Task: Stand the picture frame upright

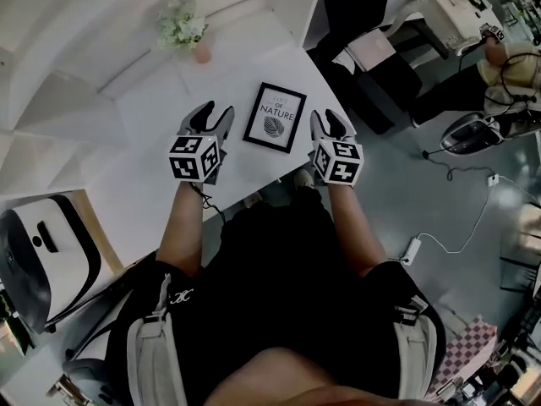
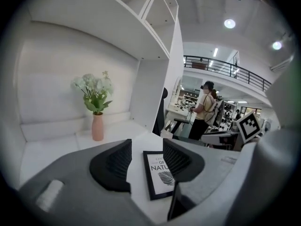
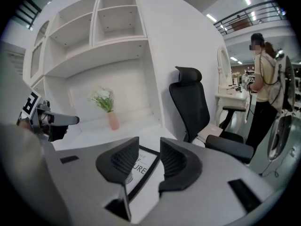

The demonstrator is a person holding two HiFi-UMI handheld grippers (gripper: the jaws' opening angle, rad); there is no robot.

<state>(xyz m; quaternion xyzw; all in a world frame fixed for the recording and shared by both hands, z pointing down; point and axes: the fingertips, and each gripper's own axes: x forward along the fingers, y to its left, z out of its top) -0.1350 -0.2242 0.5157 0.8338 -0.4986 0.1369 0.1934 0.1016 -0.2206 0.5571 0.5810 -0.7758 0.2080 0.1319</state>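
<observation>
The left gripper [image 1: 216, 112] has its jaws spread apart with nothing between the pads. It hovers just left of the frame [image 1: 275, 117], clear of it. The right gripper [image 1: 327, 123] is also parted and empty, just right of the frame, with a strip of bare desk [image 1: 152, 125] between the two. Both grippers sit toward the frame's near end and point past it, so the frame lies between them.

The frame lies flat on the white desk, face up, not yet stood up. It is a black border around a white print with a leaf drawing and the words "OF NATURE". It is turned slightly, so its far end leans to the right.

In the left gripper view the frame shows through the gap between the jaws, resting on the desk ahead, with the right jaw covering its right side. In the right gripper view the frame's right edge and part of its lettering show between and below the jaws, again on the desk and not in the grip.

Beyond the frame and to its left, well apart from it, a pink vase [image 2: 97, 127] of pale flowers [image 2: 94, 91] stands upright against the back wall. White shelves [image 3: 108, 32] rise above and behind the frame. A black chair [image 3: 190, 102] stands off the desk to the frame's far right, and a person [image 3: 263, 79] stands farther off on that same side.
</observation>
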